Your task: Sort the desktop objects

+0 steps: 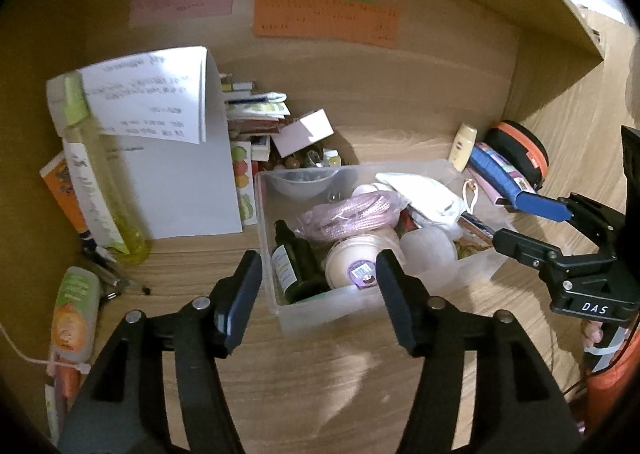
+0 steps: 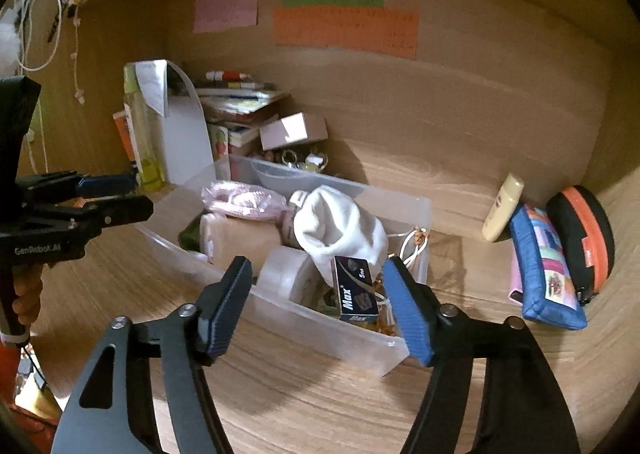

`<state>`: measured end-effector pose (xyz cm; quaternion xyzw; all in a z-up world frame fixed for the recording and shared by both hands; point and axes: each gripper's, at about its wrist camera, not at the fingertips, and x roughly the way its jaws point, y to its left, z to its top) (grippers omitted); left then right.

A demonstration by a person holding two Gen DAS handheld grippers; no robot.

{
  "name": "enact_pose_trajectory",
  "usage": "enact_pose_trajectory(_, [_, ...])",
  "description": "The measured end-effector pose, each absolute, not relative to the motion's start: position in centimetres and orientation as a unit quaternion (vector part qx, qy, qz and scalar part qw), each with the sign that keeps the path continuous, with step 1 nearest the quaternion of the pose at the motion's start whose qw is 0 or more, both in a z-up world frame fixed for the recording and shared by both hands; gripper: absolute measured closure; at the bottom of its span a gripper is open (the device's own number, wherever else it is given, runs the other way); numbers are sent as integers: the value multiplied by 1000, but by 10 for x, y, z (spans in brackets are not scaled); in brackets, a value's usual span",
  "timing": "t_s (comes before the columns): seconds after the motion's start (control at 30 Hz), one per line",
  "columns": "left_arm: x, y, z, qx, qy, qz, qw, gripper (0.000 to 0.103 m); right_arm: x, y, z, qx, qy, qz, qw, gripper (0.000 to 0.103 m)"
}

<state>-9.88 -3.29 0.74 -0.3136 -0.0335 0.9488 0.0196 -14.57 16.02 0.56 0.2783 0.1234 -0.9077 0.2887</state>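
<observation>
A clear plastic bin (image 1: 320, 314) (image 2: 360, 350) stands on the wooden desk, full of items: a dark green bottle (image 1: 296, 266), a round white tub (image 1: 356, 262), a pink cord bundle (image 1: 348, 214) (image 2: 240, 196), a white sock (image 2: 340, 230) and a blue Max staples box (image 2: 354, 290). My left gripper (image 1: 320, 294) is open and empty just in front of the bin's near edge. My right gripper (image 2: 316, 306) is open and empty over the bin's near corner; it also shows in the left wrist view (image 1: 532, 226).
A yellow spray bottle (image 1: 100, 182) and white paper holder (image 1: 180, 158) stand at the left, with stacked books (image 1: 256, 110) and a small box (image 1: 304, 132) behind. A blue pencil case (image 2: 548, 270), an orange-black pouch (image 2: 580, 238) and a cream tube (image 2: 504, 208) lie at the right. An orange-label tube (image 1: 74, 314) lies at the near left.
</observation>
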Motion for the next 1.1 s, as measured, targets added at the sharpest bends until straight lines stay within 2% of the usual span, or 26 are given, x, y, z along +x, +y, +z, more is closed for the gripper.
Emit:
enact_pose_trajectory(0.1, [-87,-32,13,-303,-36,952,12,29,-135,161,13,267,120,-912,287,29])
enact_pose_trajectory(0.23, [-72,-31,21,-287,-37,957,4,24,-118,163,24,246,109,-920,285,22])
enact_pose_trajectory(0.33, [-60,-30,26,-276,-39,960,-6,9,-104,164,31,233,99,-924,287,18])
enact_pose_trajectory(0.57, [-32,-24,32,-254,-37,966,-25,4,-74,169,38,207,86,-937,268,4])
enact_pose_trajectory(1.1, [-18,-6,19,-251,-52,966,-23,4,-38,191,37,192,72,-949,240,1])
